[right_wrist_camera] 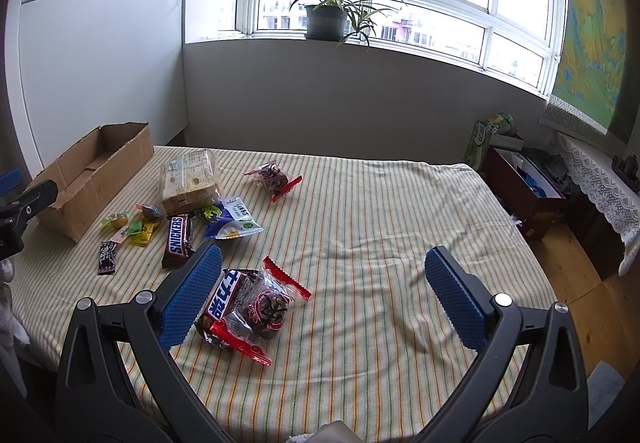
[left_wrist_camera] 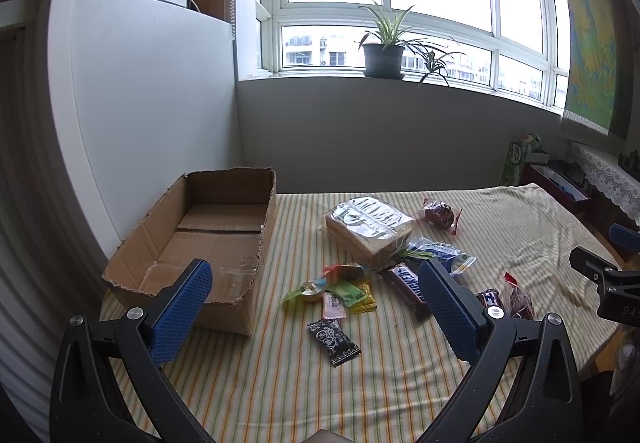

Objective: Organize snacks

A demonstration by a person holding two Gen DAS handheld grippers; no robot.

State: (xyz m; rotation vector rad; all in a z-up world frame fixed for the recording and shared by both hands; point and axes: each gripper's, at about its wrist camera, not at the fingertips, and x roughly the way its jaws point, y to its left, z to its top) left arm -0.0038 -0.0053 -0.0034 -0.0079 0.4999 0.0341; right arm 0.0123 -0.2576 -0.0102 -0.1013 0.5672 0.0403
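Striped cloth (right_wrist_camera: pixel 380 227) lay bare rightward to its edge; both grippers, left gripper (left_wrist_camera: pixel 316 297) and right gripper (right_wrist_camera: pixel 324 279), gaped empty, snacks (left_wrist_camera: pixel 344 283) between the left's fingers, cardboard box (left_wrist_camera: pixel 224 227) alongside.

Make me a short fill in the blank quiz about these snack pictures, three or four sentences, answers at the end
1. The cardboard box has ____ snacks inside it.
2. The brown bar beside the small candies reads ____.
3. Both the left gripper and the right gripper have their jaws ____.
4. The potted plant stands on the ____.

Answers: no; Snickers; open; windowsill
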